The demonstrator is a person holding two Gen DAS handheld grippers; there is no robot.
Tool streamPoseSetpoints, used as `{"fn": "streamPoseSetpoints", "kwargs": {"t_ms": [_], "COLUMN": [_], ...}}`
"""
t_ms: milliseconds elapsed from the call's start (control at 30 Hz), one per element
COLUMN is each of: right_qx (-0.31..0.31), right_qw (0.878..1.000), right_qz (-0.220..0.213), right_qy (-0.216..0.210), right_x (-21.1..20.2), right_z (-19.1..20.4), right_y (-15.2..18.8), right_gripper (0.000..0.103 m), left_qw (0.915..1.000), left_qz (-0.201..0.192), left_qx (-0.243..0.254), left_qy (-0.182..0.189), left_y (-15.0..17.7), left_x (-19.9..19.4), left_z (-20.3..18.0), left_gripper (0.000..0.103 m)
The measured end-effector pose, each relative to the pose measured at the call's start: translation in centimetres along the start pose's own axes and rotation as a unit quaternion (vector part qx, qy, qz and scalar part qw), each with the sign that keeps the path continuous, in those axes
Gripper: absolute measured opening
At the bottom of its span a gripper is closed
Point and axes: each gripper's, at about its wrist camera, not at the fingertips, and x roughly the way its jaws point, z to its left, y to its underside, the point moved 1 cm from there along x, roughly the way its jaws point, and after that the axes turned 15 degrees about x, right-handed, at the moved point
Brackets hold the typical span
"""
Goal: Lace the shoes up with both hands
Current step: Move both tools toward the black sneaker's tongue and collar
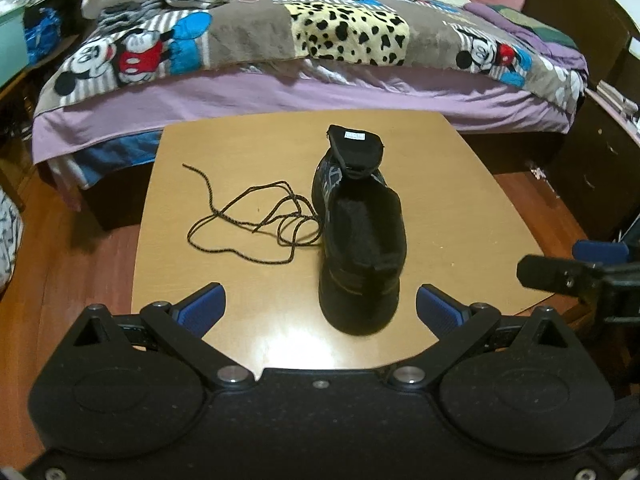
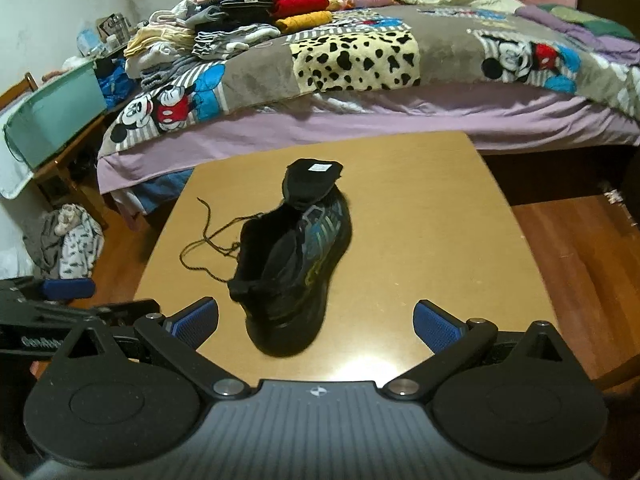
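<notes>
A black shoe (image 1: 360, 240) stands on the wooden table (image 1: 448, 200), heel toward me, its tongue (image 1: 354, 152) flipped up and forward. A dark speckled lace (image 1: 256, 216) lies in loose loops on the table left of the shoe. My left gripper (image 1: 320, 308) is open, its blue pads (image 1: 202, 308) on either side of the shoe's heel, with nothing held. In the right wrist view the shoe (image 2: 292, 272) leans slightly, the lace (image 2: 208, 244) trails to its left, and my right gripper (image 2: 316, 324) is open just short of the heel.
A bed (image 1: 320, 80) with a patterned blanket and piles of folded clothes (image 2: 224, 28) runs along the table's far edge. Wooden floor surrounds the table. The right gripper (image 1: 576, 272) shows at the right edge of the left wrist view. A teal bin (image 2: 52, 120) stands far left.
</notes>
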Motion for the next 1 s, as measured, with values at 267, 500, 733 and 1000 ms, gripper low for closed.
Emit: {"fn": "streamPoseSetpoints", "kwargs": {"t_ms": [267, 500, 733, 1000], "right_qx": [0.004, 0.019, 0.019, 0.006], "right_qw": [1.000, 0.999, 0.999, 0.998], "right_qz": [-0.004, -0.010, 0.001, 0.017], "right_qy": [-0.015, -0.034, -0.045, -0.058], "right_x": [3.7, 7.1, 11.0, 14.3], "right_z": [0.2, -0.2, -0.3, 0.1], "right_y": [-2.5, -4.6, -5.8, -6.6], "right_gripper": [0.103, 0.102, 0.089, 0.070], "left_qw": [0.9998, 0.9994, 0.9991, 0.9985], "left_qz": [-0.011, -0.012, -0.017, -0.034], "left_qx": [0.007, 0.020, 0.027, 0.014], "left_qy": [0.017, 0.028, 0.028, 0.041], "left_y": [-1.5, -3.4, -5.4, -8.2], "left_x": [3.0, 5.3, 8.2, 11.0], "left_z": [1.9, 3.4, 4.8, 5.9], "left_gripper": [0.103, 0.102, 0.102, 0.102]}}
